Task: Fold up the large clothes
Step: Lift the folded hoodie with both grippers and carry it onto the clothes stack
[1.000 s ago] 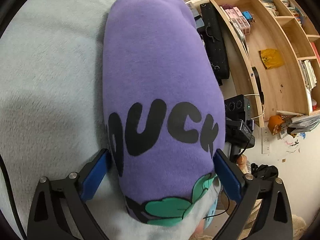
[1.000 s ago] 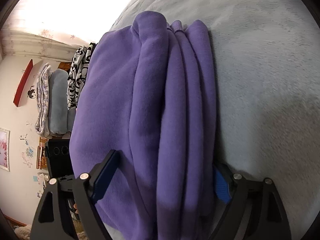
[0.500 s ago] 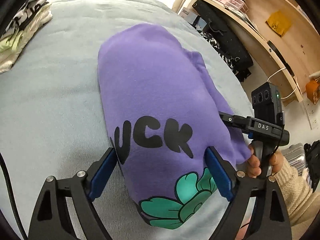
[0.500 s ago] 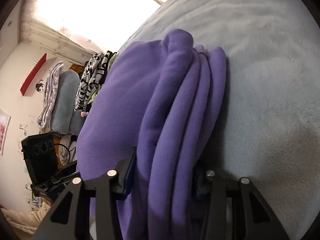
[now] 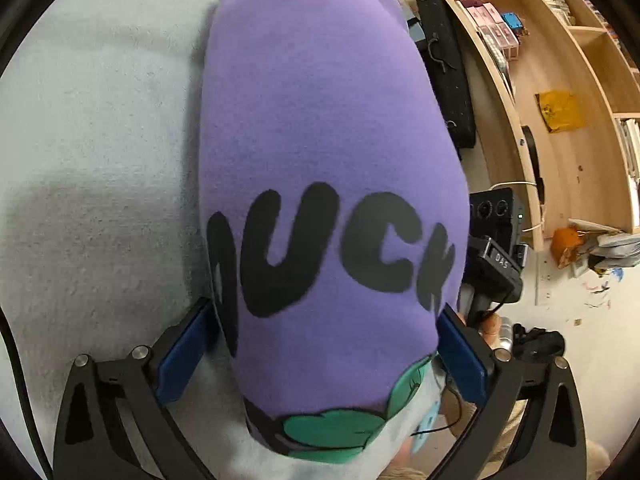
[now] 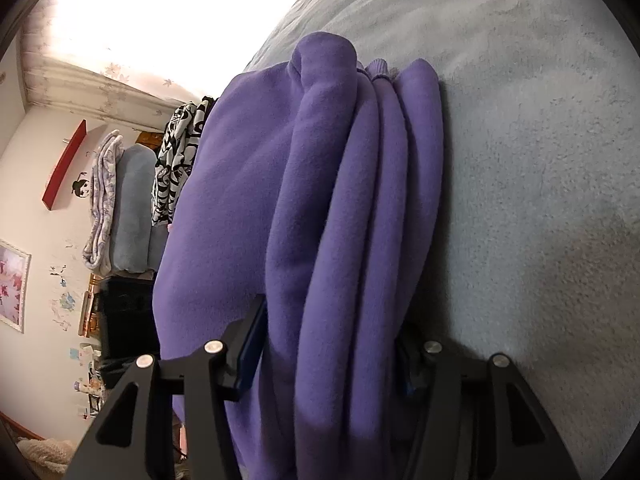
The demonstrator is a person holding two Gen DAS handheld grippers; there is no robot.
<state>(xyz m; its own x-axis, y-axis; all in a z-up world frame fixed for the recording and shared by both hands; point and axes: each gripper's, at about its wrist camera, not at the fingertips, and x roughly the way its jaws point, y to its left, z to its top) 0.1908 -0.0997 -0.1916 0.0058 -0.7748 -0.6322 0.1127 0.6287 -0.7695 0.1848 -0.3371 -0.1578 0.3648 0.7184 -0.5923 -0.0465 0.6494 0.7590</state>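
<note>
You have the purple sweatshirt folded into a thick bundle on the pale grey bed, and both tools are set at its edges, one on the printed face and one on the stacked side.

Left tool: its jaws are opening and stand wide apart. The near end of the bundle, with the black lettering and the green flower print, sits between them. The blue pads lie just beside the cloth on each side; I see no pinch in the fabric, so I judge this tool a loose bracket that squares the bundle, not a grip.

Right tool: its jaws are opening too, though they lie against the stacked purple folds on both sides. The left pad presses into the fleece, which bulges around it. I judge this hold is what keeps the layers from sliding apart.

The bundle runs away from each tool along its pointing line. Other folded textiles sit piled well apart, beyond the bed. The wooden shelving stands off to the side, clear of the work.
</note>
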